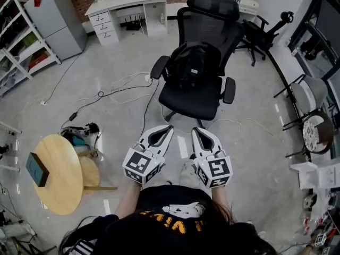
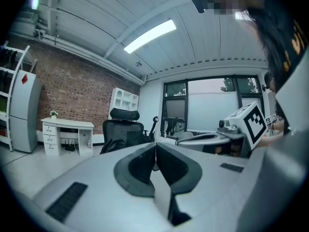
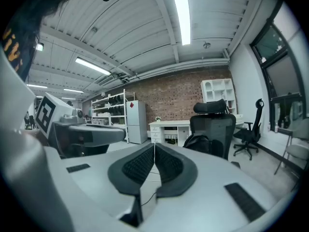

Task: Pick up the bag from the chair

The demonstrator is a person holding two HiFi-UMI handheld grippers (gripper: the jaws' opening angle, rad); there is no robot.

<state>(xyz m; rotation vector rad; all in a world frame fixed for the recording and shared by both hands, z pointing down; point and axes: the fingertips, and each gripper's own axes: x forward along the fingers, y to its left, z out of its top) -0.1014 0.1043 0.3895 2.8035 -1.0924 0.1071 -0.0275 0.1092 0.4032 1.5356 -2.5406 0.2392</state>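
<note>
A black backpack (image 1: 191, 64) rests upright on the seat of a black office chair (image 1: 188, 101), leaning against its backrest. Both grippers hang side by side in front of the chair, a short way from its seat, pointing toward it. My left gripper (image 1: 169, 127) has its jaws pressed together with nothing between them; in the left gripper view the chair (image 2: 124, 129) stands ahead, left of the left gripper (image 2: 155, 145). My right gripper (image 1: 195, 130) is likewise shut and empty; in the right gripper view the backpack (image 3: 199, 143) sits on the chair (image 3: 213, 127), right of the right gripper (image 3: 154, 145).
Cables (image 1: 109, 93) trail over the floor left of the chair. A round wooden table (image 1: 61, 171) stands at the near left, a white desk (image 1: 127, 4) and a fridge (image 1: 56, 20) at the back. Other chairs (image 1: 313, 118) and a second office chair (image 1: 263, 33) stand on the right.
</note>
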